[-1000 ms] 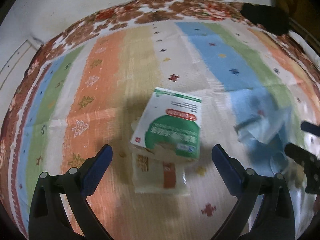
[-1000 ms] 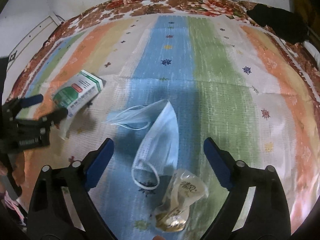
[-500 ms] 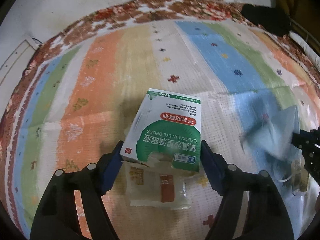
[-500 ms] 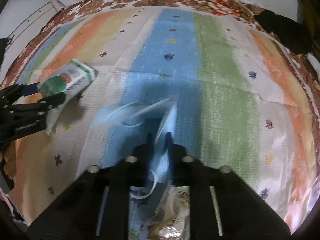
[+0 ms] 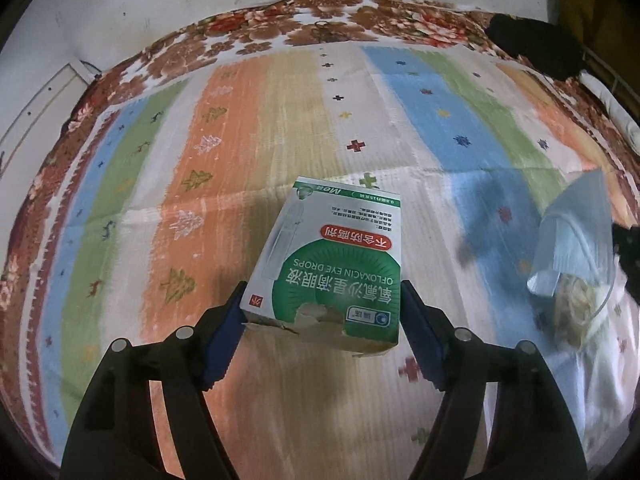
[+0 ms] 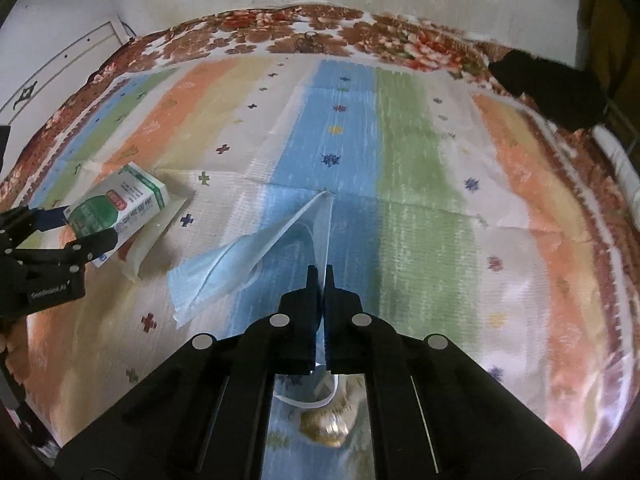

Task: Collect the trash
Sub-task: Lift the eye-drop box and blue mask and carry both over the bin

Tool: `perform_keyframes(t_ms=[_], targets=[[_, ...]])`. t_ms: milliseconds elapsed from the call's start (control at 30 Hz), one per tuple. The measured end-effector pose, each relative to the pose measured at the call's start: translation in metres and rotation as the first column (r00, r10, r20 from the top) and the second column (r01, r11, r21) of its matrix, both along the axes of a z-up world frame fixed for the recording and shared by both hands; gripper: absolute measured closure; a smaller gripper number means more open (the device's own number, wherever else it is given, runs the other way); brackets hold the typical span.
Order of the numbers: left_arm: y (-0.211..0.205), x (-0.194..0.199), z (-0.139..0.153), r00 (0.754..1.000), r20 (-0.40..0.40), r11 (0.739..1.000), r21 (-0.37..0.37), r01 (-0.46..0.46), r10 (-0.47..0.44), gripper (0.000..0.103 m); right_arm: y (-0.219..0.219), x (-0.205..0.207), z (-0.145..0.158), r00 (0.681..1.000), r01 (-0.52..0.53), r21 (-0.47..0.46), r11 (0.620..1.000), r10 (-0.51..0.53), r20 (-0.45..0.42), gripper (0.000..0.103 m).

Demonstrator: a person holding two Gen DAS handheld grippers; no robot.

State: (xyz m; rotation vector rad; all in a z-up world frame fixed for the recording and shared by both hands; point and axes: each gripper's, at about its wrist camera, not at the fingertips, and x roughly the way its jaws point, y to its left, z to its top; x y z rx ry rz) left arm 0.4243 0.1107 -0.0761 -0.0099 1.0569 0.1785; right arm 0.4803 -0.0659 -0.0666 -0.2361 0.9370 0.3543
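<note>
A white and green eye-drops box (image 5: 328, 264) with a torn near end is clamped between the blue pads of my left gripper (image 5: 322, 300), raised off the striped cloth (image 5: 240, 140). The right wrist view also shows this box (image 6: 120, 204), held by the left gripper (image 6: 76, 226) at the far left. My right gripper (image 6: 320, 274) is shut on a light blue face mask (image 6: 248, 260), which hangs and trails to the left. The mask (image 5: 576, 232) appears blurred at the right edge of the left wrist view.
A crumpled shiny snack wrapper (image 6: 332, 412) lies under the right gripper, and the wrapper (image 5: 576, 304) also shows below the mask. A clear flat packet (image 6: 144, 240) lies beneath the box. A black object (image 6: 552, 88) sits at the far right corner of the floral bedcover (image 6: 320, 36).
The left jaws closed on the box and lifted it off the clear packet. The right jaws closed on the mask and raised it from the cloth.
</note>
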Motion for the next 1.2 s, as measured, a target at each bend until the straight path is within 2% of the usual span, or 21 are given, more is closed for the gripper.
perform_keyframes(t_ms=[167, 367, 567, 667, 833, 1100, 1200], targets=[[-0.006, -0.021, 0.014, 1.000, -0.020, 1.000, 0.012, 0.001, -0.001, 0.031, -0.001, -0.026, 0.034, 0.999, -0.022, 0.016, 1.000, 0.022, 0.046, 0.101], [-0.010, -0.050, 0.045, 1.000, -0.007, 1.000, 0.007, 0.019, -0.019, 0.031, -0.013, -0.063, 0.040, 1.000, -0.028, 0.032, 0.999, 0.028, 0.008, 0.101], [-0.008, -0.080, 0.060, 1.000, 0.002, 0.996, -0.086, -0.002, 0.002, 0.031, -0.031, -0.091, 0.055, 1.000, -0.022, 0.074, 0.997, 0.021, 0.004, 0.101], [-0.010, -0.098, 0.065, 1.000, 0.005, 0.992, -0.126, -0.017, 0.018, 0.031, -0.039, -0.106, 0.066, 0.999, -0.034, 0.069, 0.997, 0.031, 0.035, 0.101], [-0.025, -0.137, 0.088, 0.998, 0.058, 0.989, -0.145, 0.013, -0.005, 0.031, -0.054, -0.128, 0.081, 0.998, -0.044, 0.096, 0.994, 0.040, 0.042, 0.101], [-0.037, -0.187, 0.114, 0.993, 0.118, 0.968, -0.247, 0.051, -0.022, 0.031, -0.066, -0.175, 0.104, 0.994, -0.096, 0.111, 0.989, 0.089, 0.069, 0.101], [-0.040, -0.202, 0.121, 0.990, 0.136, 0.956, -0.286, 0.061, -0.022, 0.031, -0.069, -0.187, 0.110, 0.992, -0.098, 0.087, 0.991, 0.091, 0.090, 0.101]])
